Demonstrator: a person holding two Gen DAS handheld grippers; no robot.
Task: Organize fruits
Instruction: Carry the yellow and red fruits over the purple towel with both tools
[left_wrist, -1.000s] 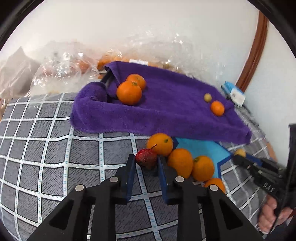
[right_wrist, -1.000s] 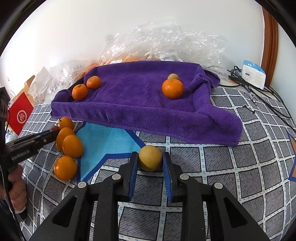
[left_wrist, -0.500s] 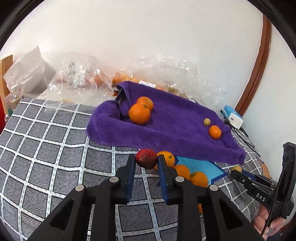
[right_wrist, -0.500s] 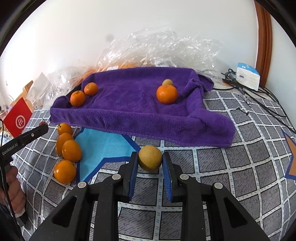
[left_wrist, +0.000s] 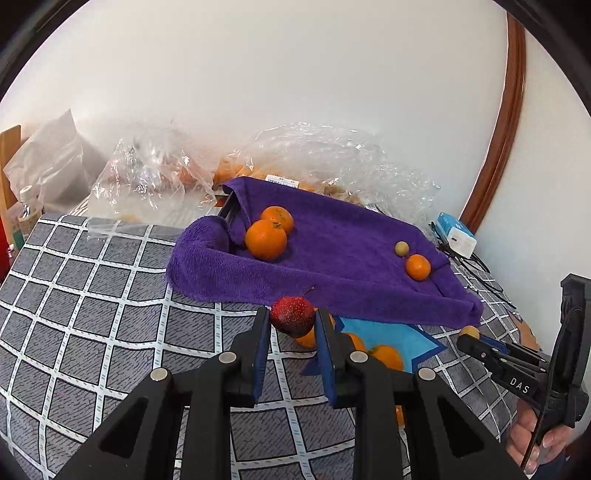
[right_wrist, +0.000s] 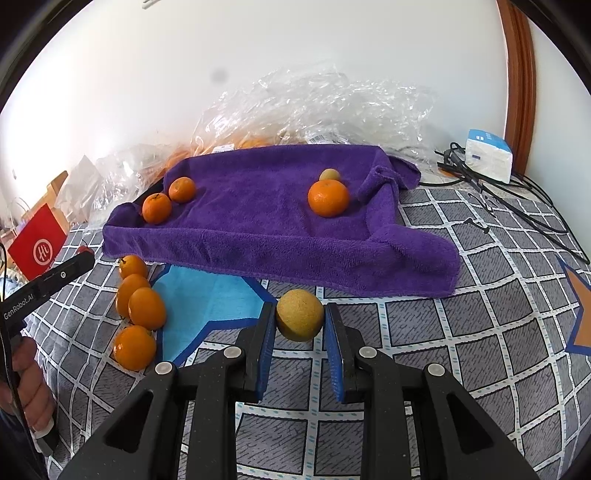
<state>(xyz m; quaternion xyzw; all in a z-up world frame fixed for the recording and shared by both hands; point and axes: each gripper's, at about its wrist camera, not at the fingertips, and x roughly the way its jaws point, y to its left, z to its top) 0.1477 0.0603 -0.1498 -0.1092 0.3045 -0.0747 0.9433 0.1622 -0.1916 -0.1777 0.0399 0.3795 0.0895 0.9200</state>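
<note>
My left gripper (left_wrist: 291, 321) is shut on a red strawberry-like fruit (left_wrist: 291, 315) and holds it above the checked cloth, in front of the purple towel (left_wrist: 332, 258). My right gripper (right_wrist: 300, 320) is shut on a round yellow-brown fruit (right_wrist: 300, 319), just in front of the towel's (right_wrist: 258, 206) near edge. On the towel lie three oranges (right_wrist: 328, 197) and a small yellow fruit (right_wrist: 329, 174). Several oranges (right_wrist: 146, 308) lie on the cloth left of a blue patch (right_wrist: 210, 306).
Crumpled clear plastic bags (right_wrist: 314, 114) with more fruit lie behind the towel against the wall. A white and blue box (right_wrist: 487, 155) and black cables (right_wrist: 517, 206) sit at the far right. A red box (right_wrist: 37, 243) stands at the left.
My left gripper has lifted the red fruit up and away from the loose oranges. My right gripper has raised the yellow fruit a little and moved toward the towel.
</note>
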